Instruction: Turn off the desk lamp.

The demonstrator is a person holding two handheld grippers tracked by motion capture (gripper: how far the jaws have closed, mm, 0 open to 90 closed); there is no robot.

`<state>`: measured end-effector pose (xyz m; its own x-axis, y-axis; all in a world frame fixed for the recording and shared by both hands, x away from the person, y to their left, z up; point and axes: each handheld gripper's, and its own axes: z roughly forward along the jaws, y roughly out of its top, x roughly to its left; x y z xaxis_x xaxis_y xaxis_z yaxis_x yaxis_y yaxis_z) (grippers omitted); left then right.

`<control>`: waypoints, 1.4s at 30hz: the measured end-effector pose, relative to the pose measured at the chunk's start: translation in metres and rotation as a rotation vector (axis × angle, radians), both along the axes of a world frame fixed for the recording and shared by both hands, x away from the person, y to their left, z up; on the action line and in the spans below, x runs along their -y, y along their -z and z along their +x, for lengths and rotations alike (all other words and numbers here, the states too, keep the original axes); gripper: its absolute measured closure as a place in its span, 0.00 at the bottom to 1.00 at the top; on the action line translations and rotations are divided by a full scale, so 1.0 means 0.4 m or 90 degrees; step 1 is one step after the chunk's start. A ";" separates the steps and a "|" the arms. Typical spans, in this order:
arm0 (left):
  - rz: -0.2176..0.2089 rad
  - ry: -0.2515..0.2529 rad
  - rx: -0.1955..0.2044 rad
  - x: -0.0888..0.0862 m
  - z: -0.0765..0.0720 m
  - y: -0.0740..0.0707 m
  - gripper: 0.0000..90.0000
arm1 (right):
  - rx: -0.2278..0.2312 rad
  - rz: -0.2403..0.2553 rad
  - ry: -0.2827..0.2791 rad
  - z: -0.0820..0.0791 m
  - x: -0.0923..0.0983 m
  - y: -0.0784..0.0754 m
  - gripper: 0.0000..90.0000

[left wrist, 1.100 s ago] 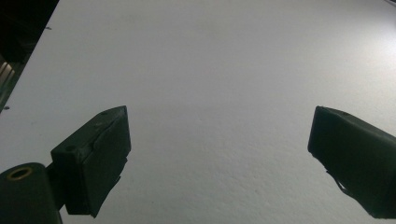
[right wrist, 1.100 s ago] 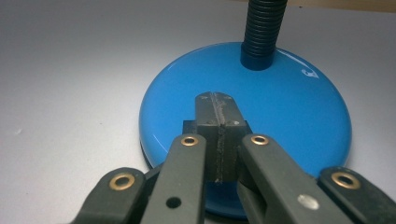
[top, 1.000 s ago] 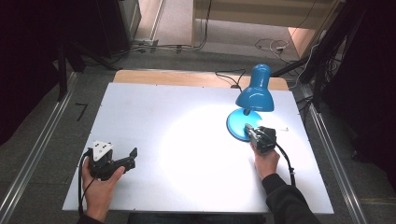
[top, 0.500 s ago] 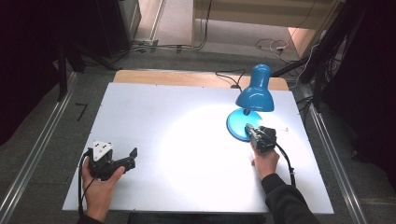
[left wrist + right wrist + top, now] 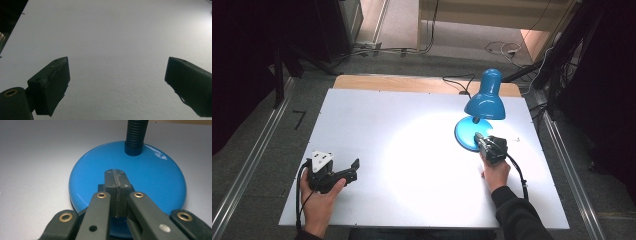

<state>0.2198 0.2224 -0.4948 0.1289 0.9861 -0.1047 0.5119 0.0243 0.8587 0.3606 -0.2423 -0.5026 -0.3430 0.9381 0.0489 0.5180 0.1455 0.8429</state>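
Blue lamp (image 5: 482, 112) stands at the far right of the white surface (image 5: 402, 150), lit, its shade hiding much of the round base (image 5: 127, 187). The right tool (image 5: 115, 176) has its jaws pressed together over that base, whether touching is unclear. The left tool (image 5: 354, 167) lies near the front left, jaws wide apart around nothing.

- Lamp (image 5: 484, 102): glossy bright blue shade and base, black ribbed neck.
- Worktop (image 5: 377, 130): plain pale grey-white.
- Both tongs, left (image 5: 353, 168) and right (image 5: 478, 138): black, brass-coloured rivets.
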 end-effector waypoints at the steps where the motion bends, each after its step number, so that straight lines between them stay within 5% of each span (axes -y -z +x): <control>1: -0.001 0.000 0.001 0.000 0.000 0.000 0.08 | 0.001 -0.001 0.000 0.000 0.000 0.000 0.98; 13: 0.000 0.004 -0.001 0.001 -0.001 -0.001 0.08 | 0.003 0.000 0.003 0.002 -0.002 0.002 0.98; 17: -0.001 0.007 0.000 0.003 0.000 0.000 0.08 | -0.015 0.023 0.015 0.014 0.009 0.003 0.98; 20: -0.003 0.006 0.001 0.003 -0.001 -0.001 0.08 | -0.008 0.007 0.011 0.014 0.005 0.003 0.98; 27: -0.005 0.004 0.001 -0.001 0.002 0.000 0.08 | -0.034 0.040 0.022 0.027 0.023 -0.005 0.98; 42: -0.008 0.005 0.001 -0.003 0.000 -0.001 0.08 | -0.041 0.074 0.021 0.027 0.067 -0.032 0.74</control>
